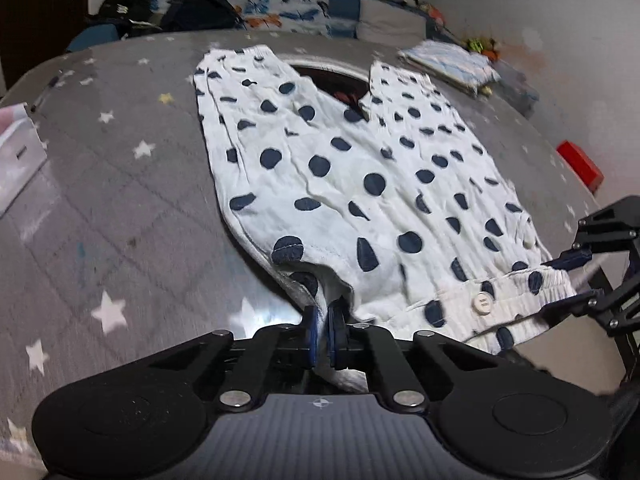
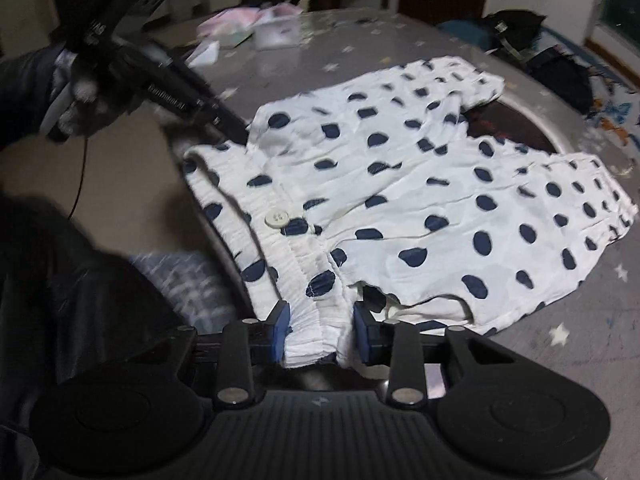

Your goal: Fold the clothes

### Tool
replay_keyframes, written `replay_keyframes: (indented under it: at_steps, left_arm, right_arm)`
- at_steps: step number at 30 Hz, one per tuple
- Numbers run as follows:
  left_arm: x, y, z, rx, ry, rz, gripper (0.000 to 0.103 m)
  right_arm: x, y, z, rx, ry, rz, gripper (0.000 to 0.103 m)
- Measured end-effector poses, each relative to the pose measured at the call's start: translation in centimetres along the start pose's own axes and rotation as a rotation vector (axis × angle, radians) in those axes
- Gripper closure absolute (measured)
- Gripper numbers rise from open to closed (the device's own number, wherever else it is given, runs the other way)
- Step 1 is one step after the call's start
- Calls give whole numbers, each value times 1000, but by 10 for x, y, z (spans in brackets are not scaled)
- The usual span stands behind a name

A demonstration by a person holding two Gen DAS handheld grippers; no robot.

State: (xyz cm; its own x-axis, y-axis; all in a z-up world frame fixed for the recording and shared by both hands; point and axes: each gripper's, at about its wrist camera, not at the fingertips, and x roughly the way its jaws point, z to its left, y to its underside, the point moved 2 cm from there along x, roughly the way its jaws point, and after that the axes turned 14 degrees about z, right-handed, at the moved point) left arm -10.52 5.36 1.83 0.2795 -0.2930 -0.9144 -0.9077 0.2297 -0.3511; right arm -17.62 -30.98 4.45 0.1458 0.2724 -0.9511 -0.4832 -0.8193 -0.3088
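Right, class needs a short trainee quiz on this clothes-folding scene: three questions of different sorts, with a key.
1. True or false: the left gripper is shut on an edge of the spotted pants.
2. The white button sits on: A a leg cuff; B the waistband; C the bare table.
3. Fill in: the grey table cover is printed with white ___.

Key: 1 true; 2 B; 3 stars.
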Motion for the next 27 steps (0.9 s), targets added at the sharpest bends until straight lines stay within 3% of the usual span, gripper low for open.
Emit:
replay_keyframes:
  at_steps: [3, 8, 10, 18, 27]
  left_arm:
    - [-8, 0, 4, 8, -7, -7, 92]
    - [-34, -11, 12, 14, -35, -94, 76]
    - [-38, -20, 15, 8, -47, -127, 77]
    - [-12, -71, 24, -44, -81, -177, 77]
    - [34, -142, 44, -112, -224, -217, 76]
  right_arm:
    - [-2, 6, -2, -5, -28, 20, 60]
    - [-26, 3, -16, 39, -63, -39, 60]
    - [-35, -1, -25, 65, -59, -73, 58]
    - [-29, -22, -86, 237, 110, -155, 56]
    - [2, -45, -166, 381, 243, -190, 53]
